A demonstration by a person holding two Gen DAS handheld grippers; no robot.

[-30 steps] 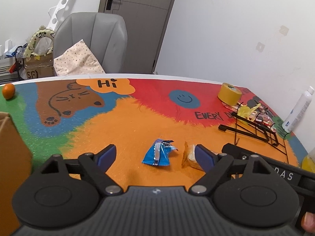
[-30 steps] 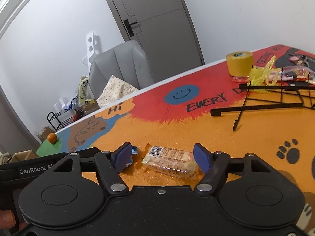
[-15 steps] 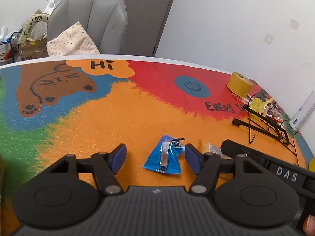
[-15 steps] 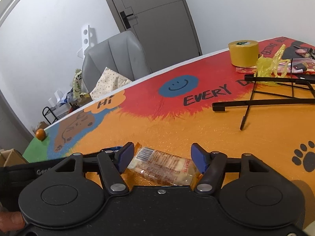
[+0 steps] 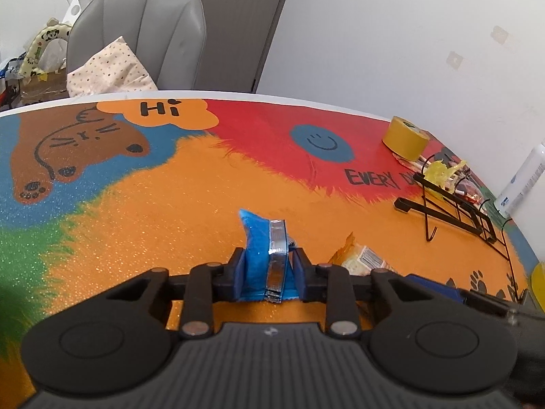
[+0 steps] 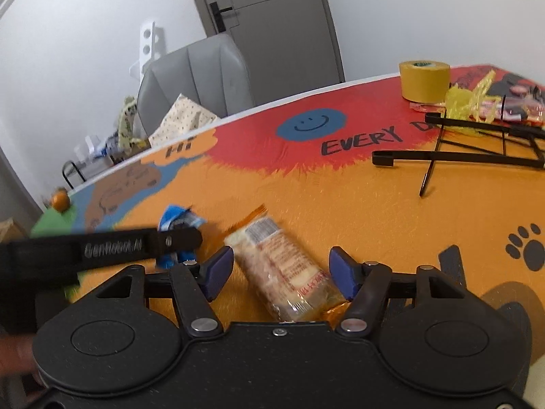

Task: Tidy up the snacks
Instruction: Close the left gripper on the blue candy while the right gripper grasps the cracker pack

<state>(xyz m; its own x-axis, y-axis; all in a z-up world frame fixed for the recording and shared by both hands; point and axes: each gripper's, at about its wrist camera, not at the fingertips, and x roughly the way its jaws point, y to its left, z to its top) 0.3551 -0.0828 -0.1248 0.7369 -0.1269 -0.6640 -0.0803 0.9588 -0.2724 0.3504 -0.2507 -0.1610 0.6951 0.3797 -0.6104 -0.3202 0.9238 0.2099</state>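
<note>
A crumpled blue snack packet (image 5: 257, 238) lies on the orange part of the colourful table mat (image 5: 170, 204). My left gripper (image 5: 267, 269) has its jaws closing on the packet, and both blue pads press its sides. To its right lies a clear-wrapped biscuit bar (image 5: 364, 260). In the right wrist view that bar (image 6: 286, 269) lies at an angle between the fingers of my right gripper (image 6: 281, 266), which is open, its pads apart from the wrapper. The left gripper's black body (image 6: 112, 247) crosses the left of that view, over the blue packet (image 6: 173, 220).
A yellow tape roll (image 5: 405, 136) and a folded black wire rack (image 5: 456, 211) sit at the right, with yellow wrappers and snacks (image 6: 477, 102) behind the rack. A white bottle (image 5: 521, 184) stands by the wall. An orange fruit (image 6: 60, 199) rests near the far-left edge. A grey chair (image 5: 143, 34) stands beyond the table.
My left gripper came down over the blue packet and its jaws closed onto it. My right gripper sank around the biscuit bar, its fingers a little narrower.
</note>
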